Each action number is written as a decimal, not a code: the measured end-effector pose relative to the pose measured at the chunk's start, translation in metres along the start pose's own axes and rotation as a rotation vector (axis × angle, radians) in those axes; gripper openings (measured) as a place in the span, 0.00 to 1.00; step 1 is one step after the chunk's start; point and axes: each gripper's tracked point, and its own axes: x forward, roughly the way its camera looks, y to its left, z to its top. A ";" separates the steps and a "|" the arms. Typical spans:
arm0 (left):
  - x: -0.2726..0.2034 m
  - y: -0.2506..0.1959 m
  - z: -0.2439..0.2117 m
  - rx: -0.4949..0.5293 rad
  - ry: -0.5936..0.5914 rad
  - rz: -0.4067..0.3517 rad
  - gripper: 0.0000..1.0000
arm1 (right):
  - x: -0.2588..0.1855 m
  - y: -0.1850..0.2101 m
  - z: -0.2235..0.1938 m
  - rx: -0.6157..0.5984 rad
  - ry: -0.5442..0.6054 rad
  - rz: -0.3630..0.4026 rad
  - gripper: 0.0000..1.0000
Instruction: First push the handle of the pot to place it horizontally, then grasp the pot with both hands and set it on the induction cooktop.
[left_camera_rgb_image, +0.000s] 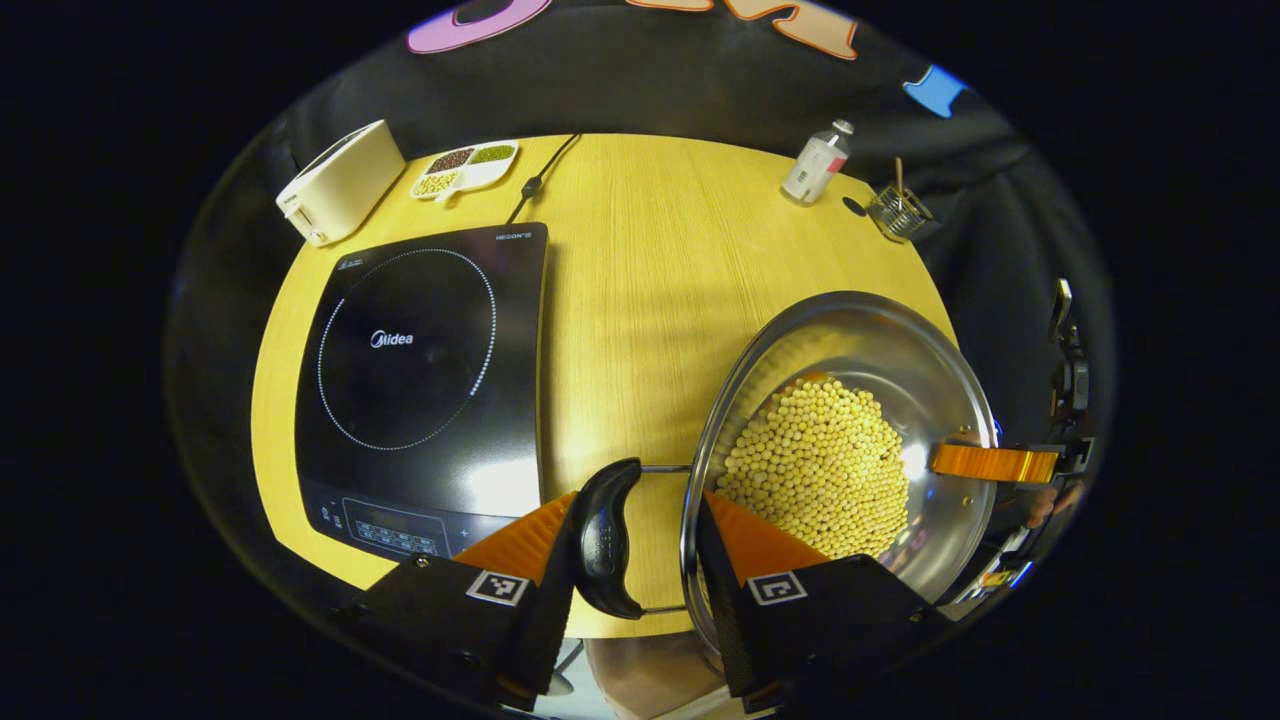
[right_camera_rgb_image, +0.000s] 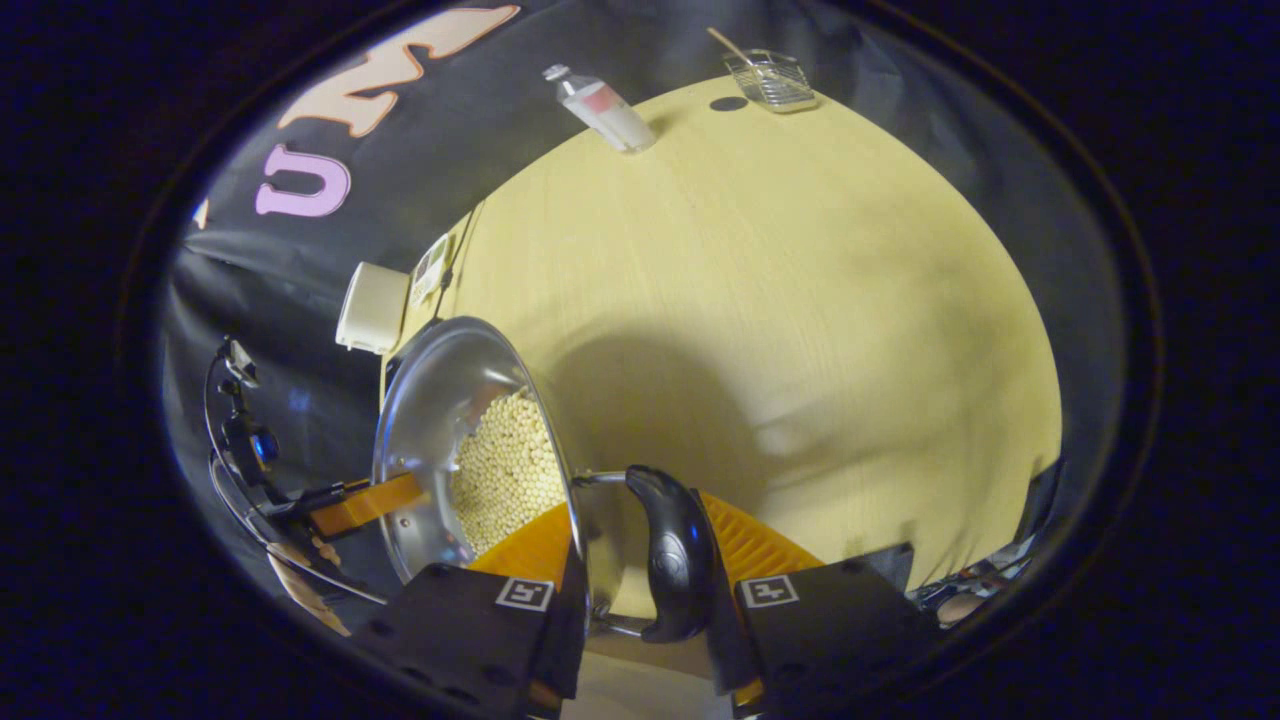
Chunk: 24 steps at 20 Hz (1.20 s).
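A steel pot (left_camera_rgb_image: 900, 370) holding yellow soybeans (left_camera_rgb_image: 815, 465) is at the right of the wooden table (left_camera_rgb_image: 650, 260), casting a broad shadow on it. My left gripper (left_camera_rgb_image: 640, 510) is shut on the pot's black handle (left_camera_rgb_image: 605, 540), one finger outside the handle and the other inside the rim. In the right gripper view my right gripper (right_camera_rgb_image: 635, 510) grips the opposite black handle (right_camera_rgb_image: 672, 560) of the pot (right_camera_rgb_image: 435, 400) the same way. The right gripper's finger (left_camera_rgb_image: 995, 463) shows at the pot's far rim. The black induction cooktop (left_camera_rgb_image: 420, 370) lies left of the pot.
At the table's back stand a white box (left_camera_rgb_image: 340, 180), a divided dish of beans (left_camera_rgb_image: 465, 168), a small bottle (left_camera_rgb_image: 818, 162) and a glass holder (left_camera_rgb_image: 898, 212). The cooktop's cord (left_camera_rgb_image: 535, 180) runs to the back edge. Bare wood lies between cooktop and pot.
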 end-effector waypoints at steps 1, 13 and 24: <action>-0.004 0.004 -0.003 0.011 -0.005 -0.006 0.67 | -0.001 0.004 -0.005 0.007 -0.008 -0.003 0.53; -0.040 0.090 -0.010 0.145 -0.084 -0.110 0.64 | -0.004 0.091 -0.083 0.103 -0.147 -0.073 0.47; -0.053 0.207 0.003 0.116 -0.144 -0.101 0.63 | 0.041 0.204 -0.094 0.049 -0.216 -0.073 0.47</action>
